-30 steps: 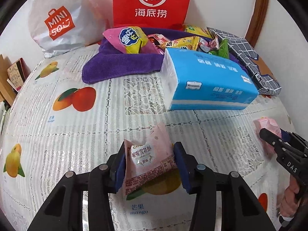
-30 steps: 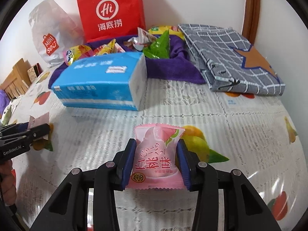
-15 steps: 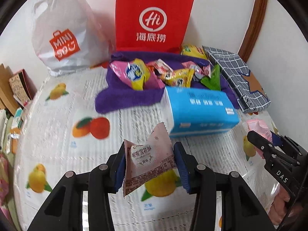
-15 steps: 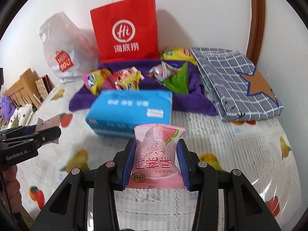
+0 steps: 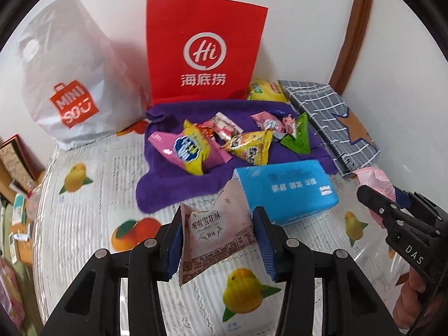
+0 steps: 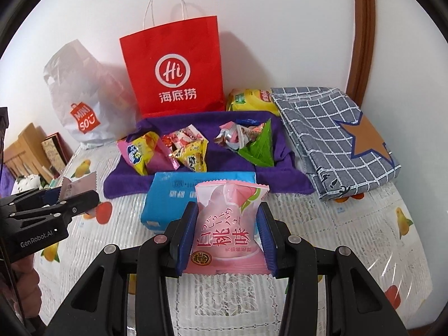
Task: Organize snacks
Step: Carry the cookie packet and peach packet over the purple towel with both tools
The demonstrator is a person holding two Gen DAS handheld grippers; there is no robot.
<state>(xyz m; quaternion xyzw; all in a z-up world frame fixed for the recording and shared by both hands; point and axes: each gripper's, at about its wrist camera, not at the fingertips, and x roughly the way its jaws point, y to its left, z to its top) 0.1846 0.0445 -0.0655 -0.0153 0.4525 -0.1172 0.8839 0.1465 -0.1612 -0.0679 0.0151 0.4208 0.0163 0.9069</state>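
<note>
You carry one packet clamped in each tool, the left tool [image 5: 217,240] pinching the dusty-pink foil nougat packet [image 5: 215,229] and the right tool [image 6: 228,238] the pale pink peach-print packet [image 6: 228,224], both raised above the desk [image 6: 350,238] at lower frame, presumably to join the snack pile on the purple towel [image 5: 173,179] at centre.

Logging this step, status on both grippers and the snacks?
Left gripper shut on dusty-pink snack packet. Right gripper shut on peach snack packet. Blue tissue pack lies before purple towel.

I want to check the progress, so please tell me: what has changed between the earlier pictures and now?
Both grippers rose and drew back from the blue tissue pack, so the purple towel and its snacks now show from above. The left gripper stays shut on the dusty-pink snack packet, the right gripper on the pink peach packet. Nothing was let go; the red bag and the rest kept their places.
</note>
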